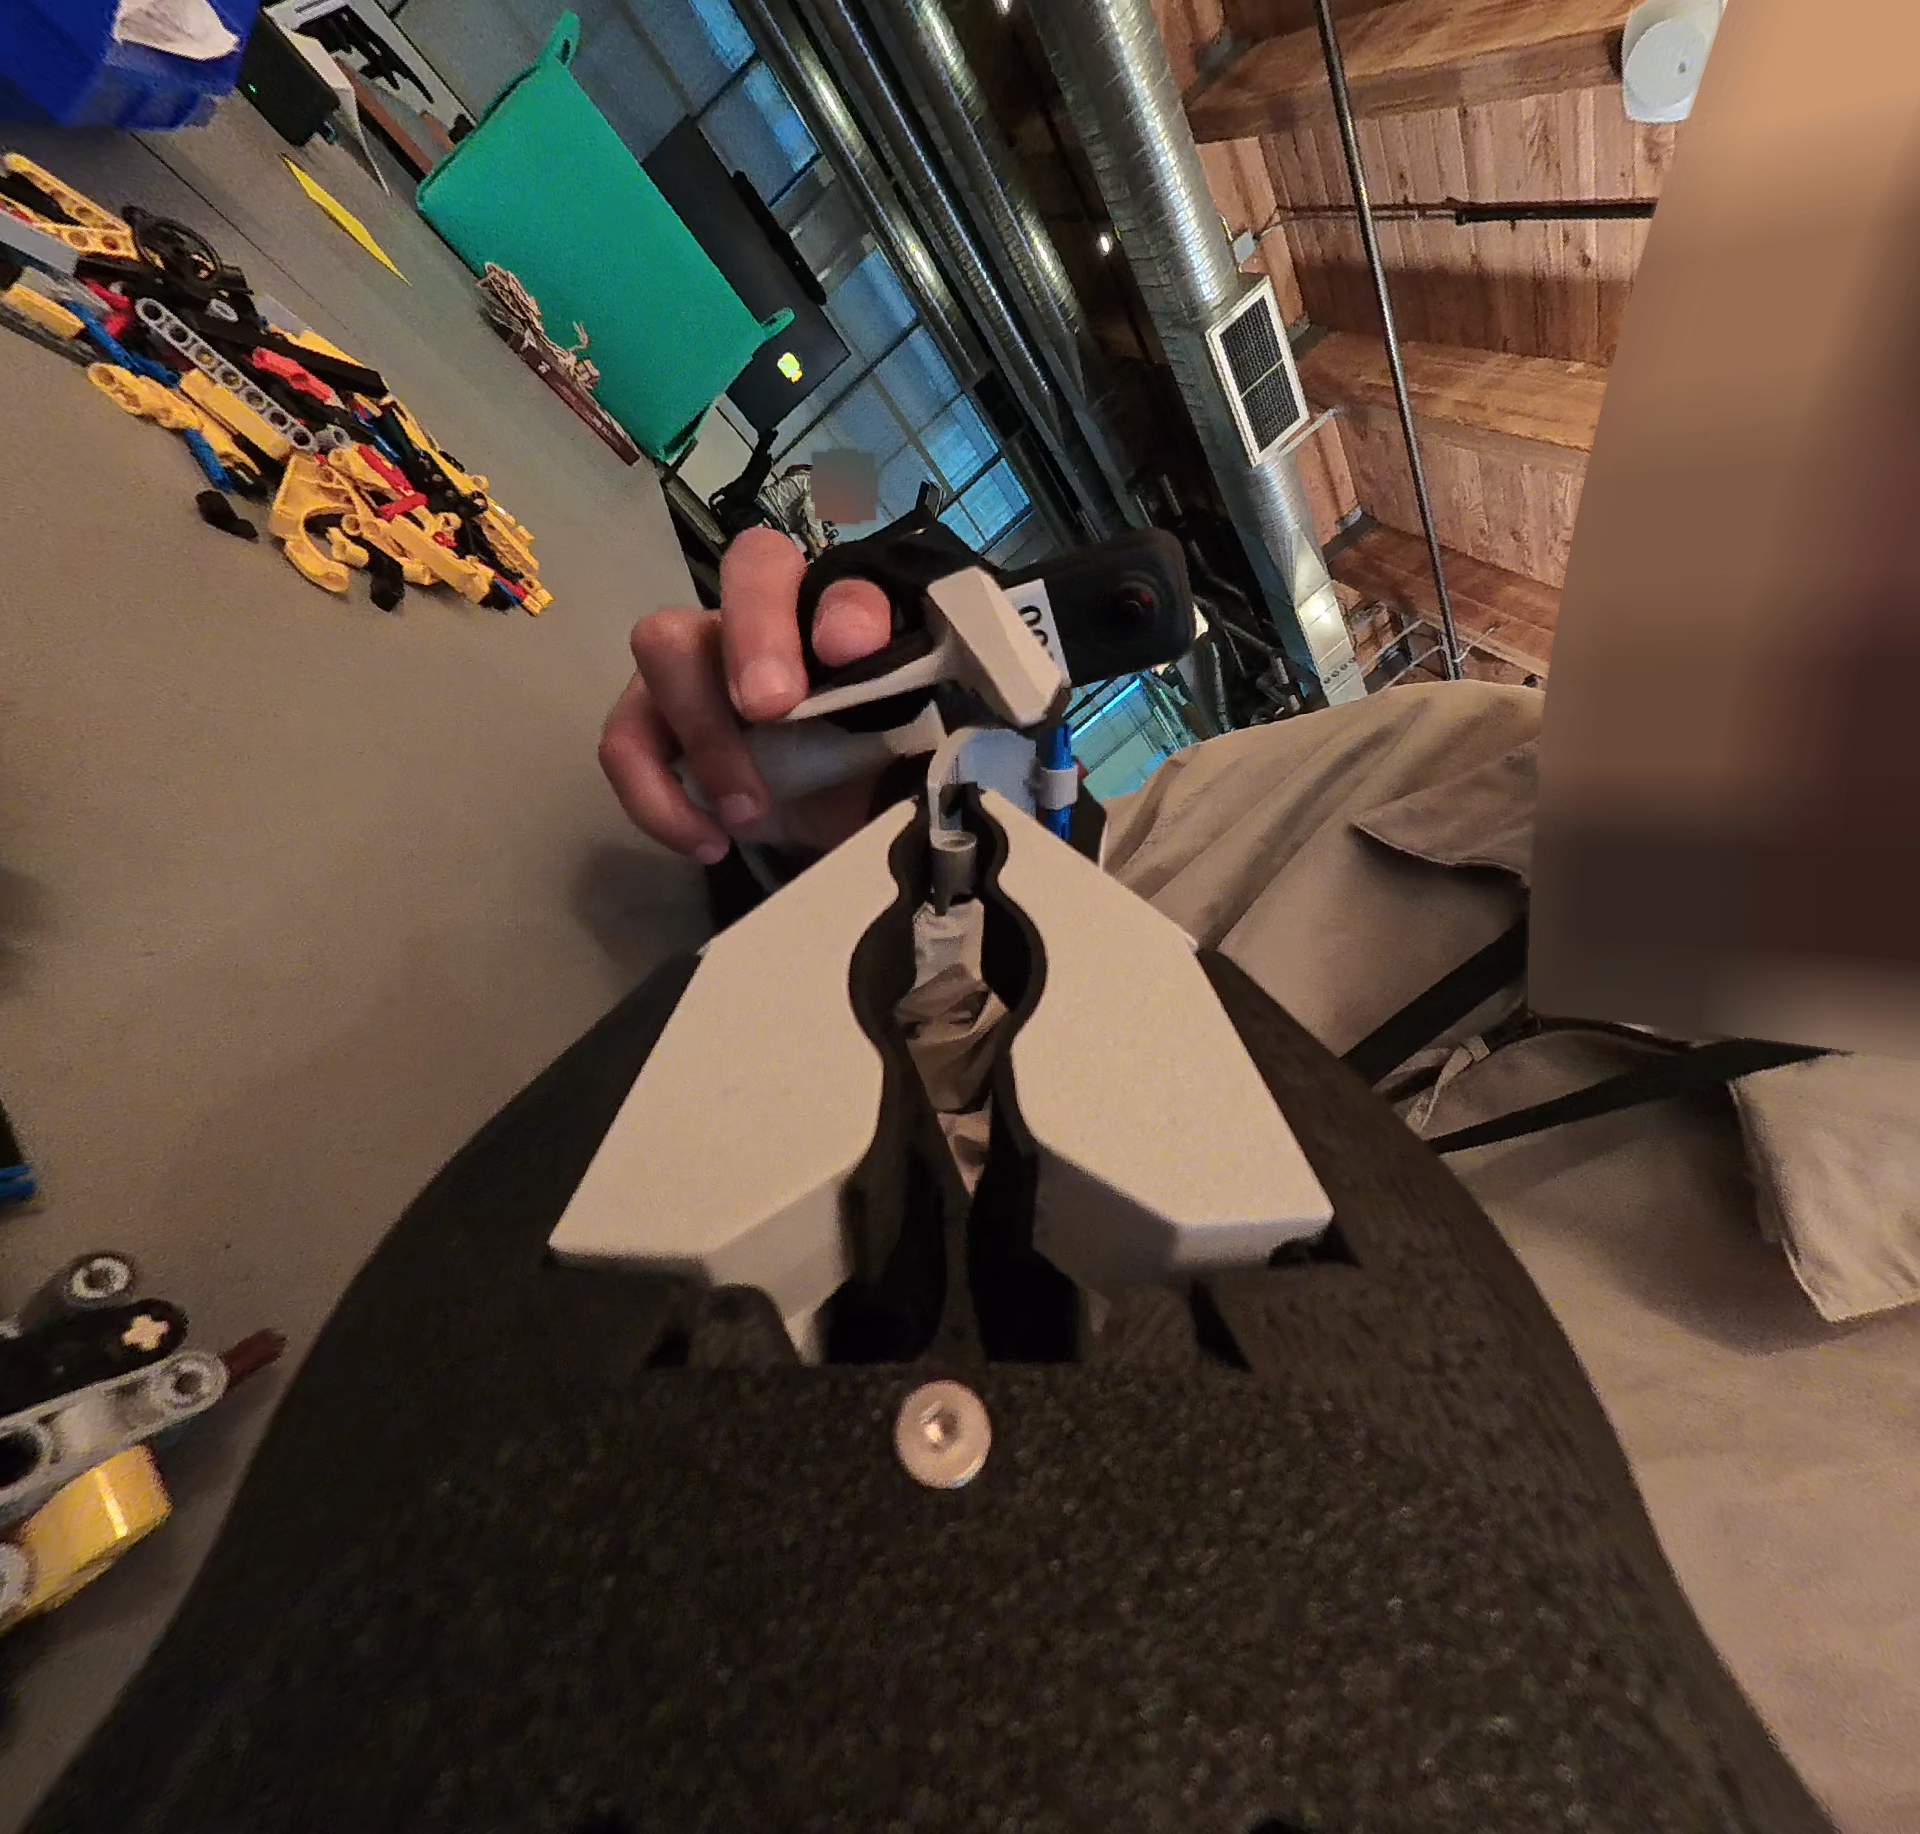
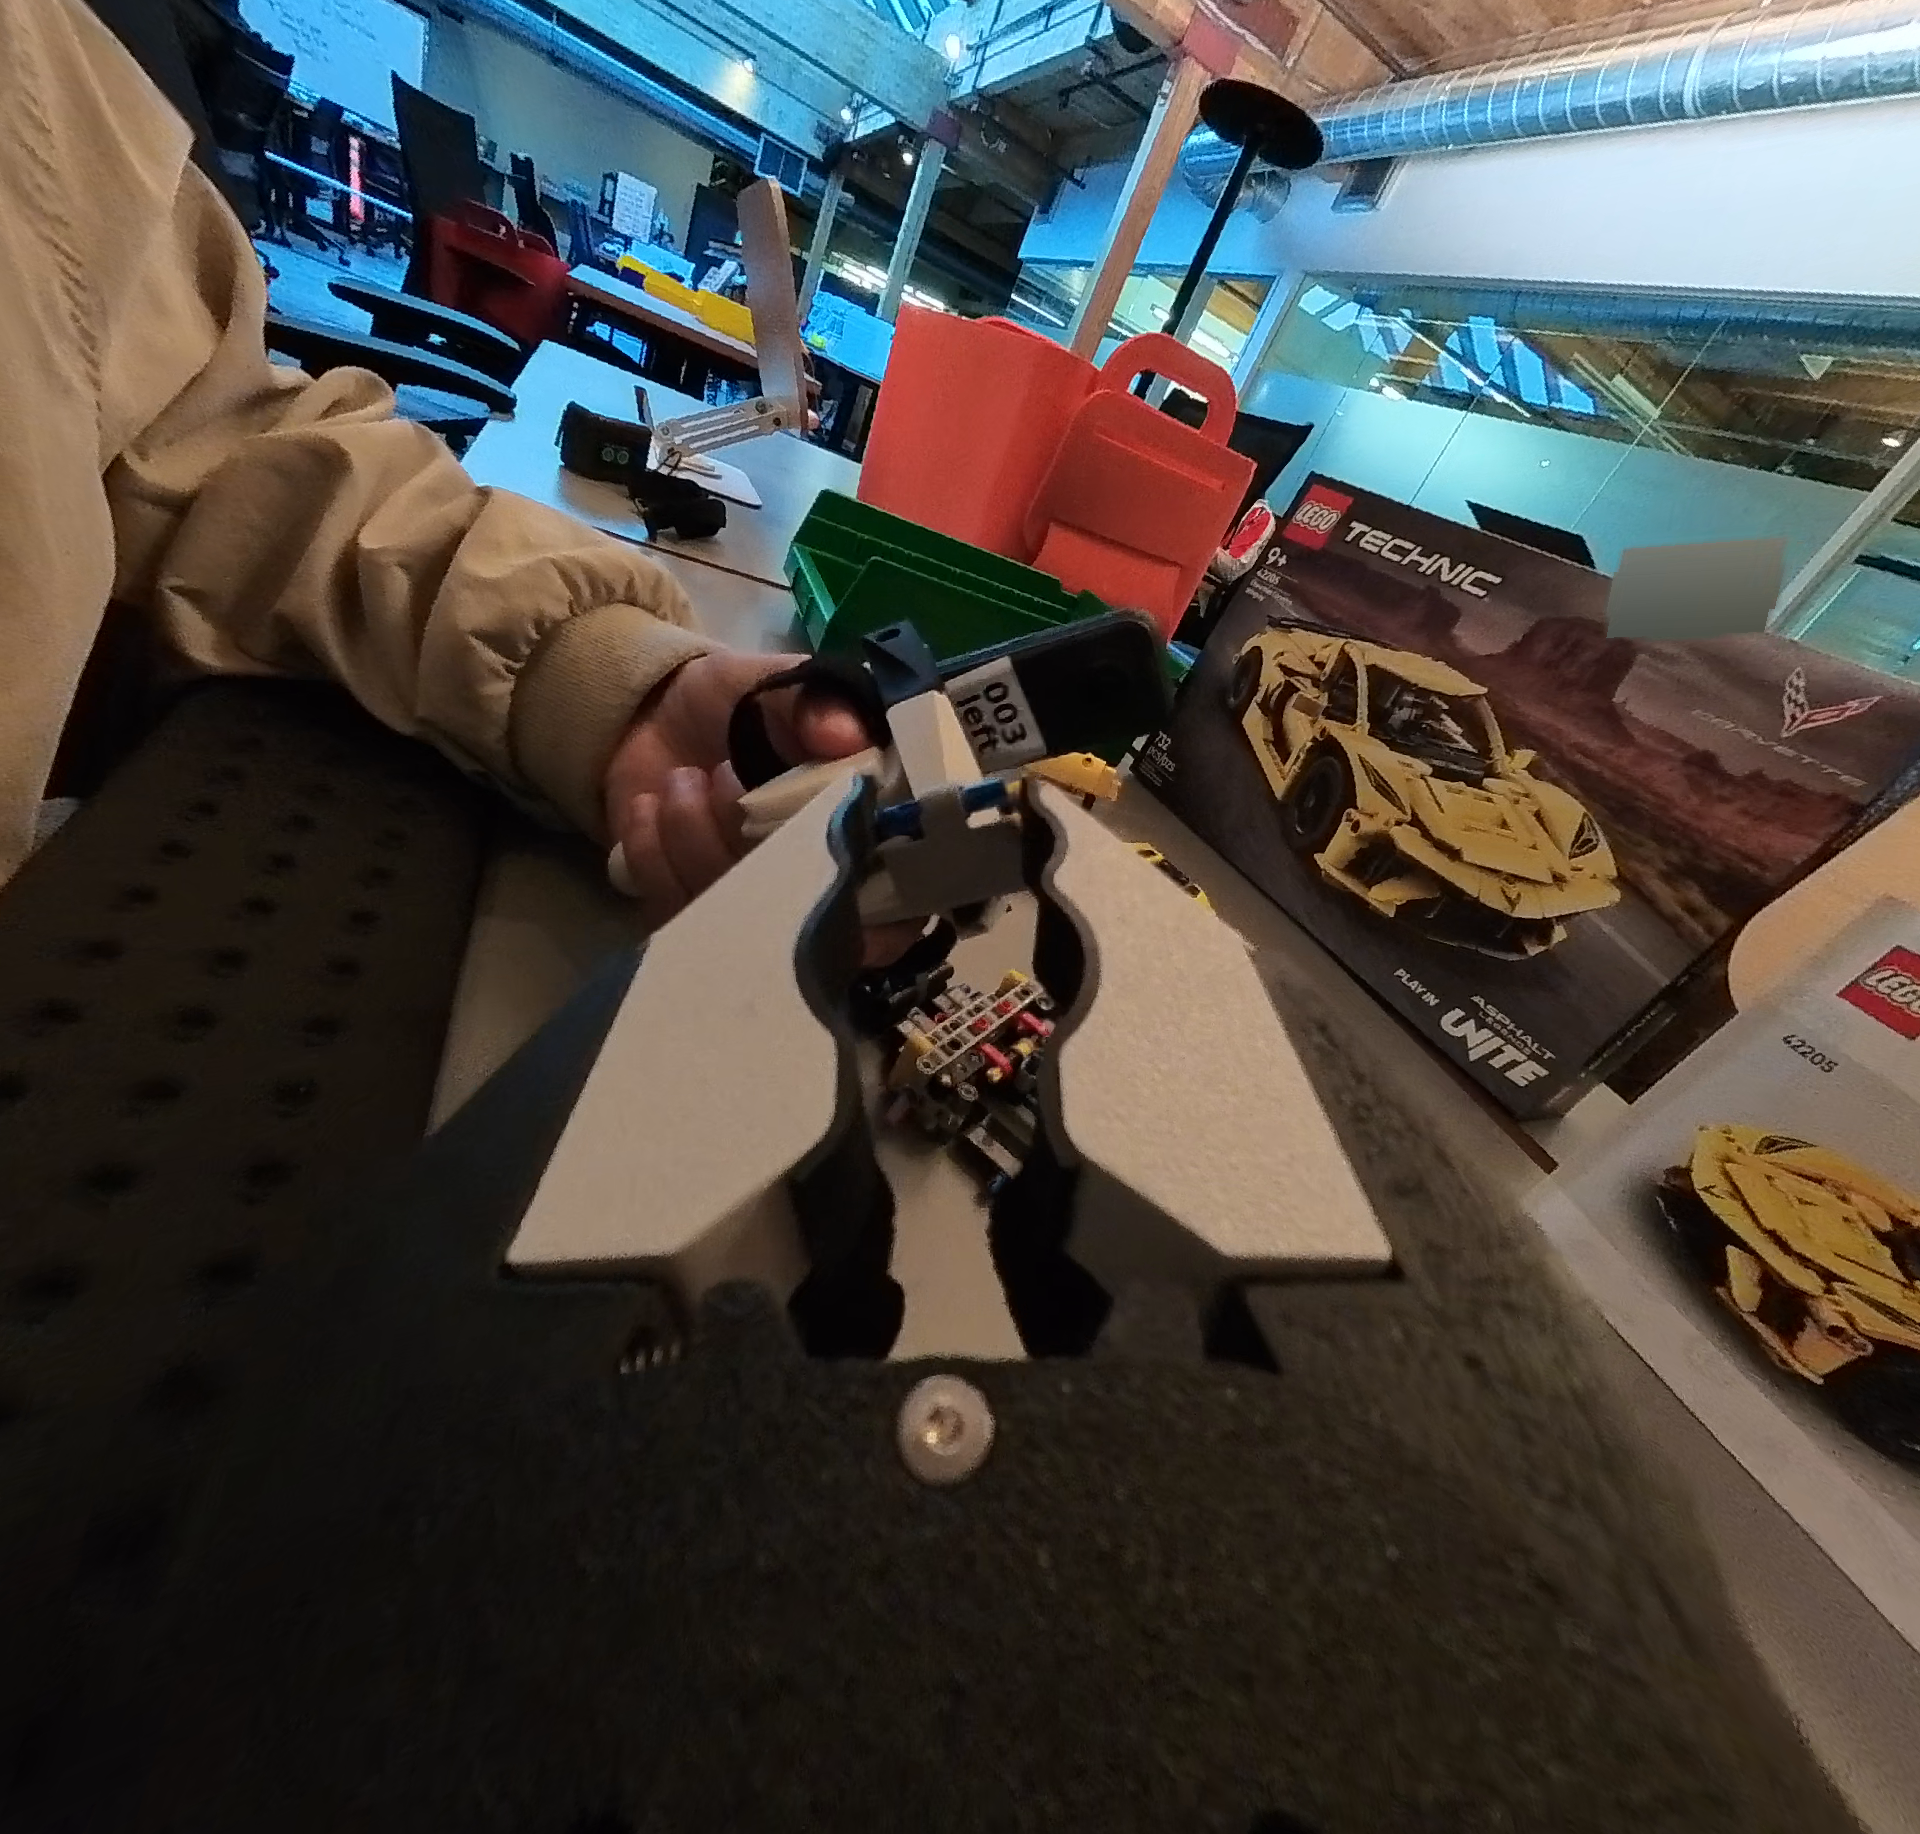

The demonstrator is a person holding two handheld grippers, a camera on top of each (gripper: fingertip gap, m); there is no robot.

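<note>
My two grippers meet tip to tip above the grey table. My left gripper has its white fingers nearly together on a small grey piece. Just past it the hand-held right gripper carries a blue pin. In the right wrist view my right gripper is shut on a grey piece with blue pins, and the left gripper reaches it from the far side. A small partial build lies on the table below.
A pile of yellow, black and red building pieces lies at the far left, more pieces near left. A blue bin and green bag stand behind. A boxed car set, booklet, orange bags, green tray.
</note>
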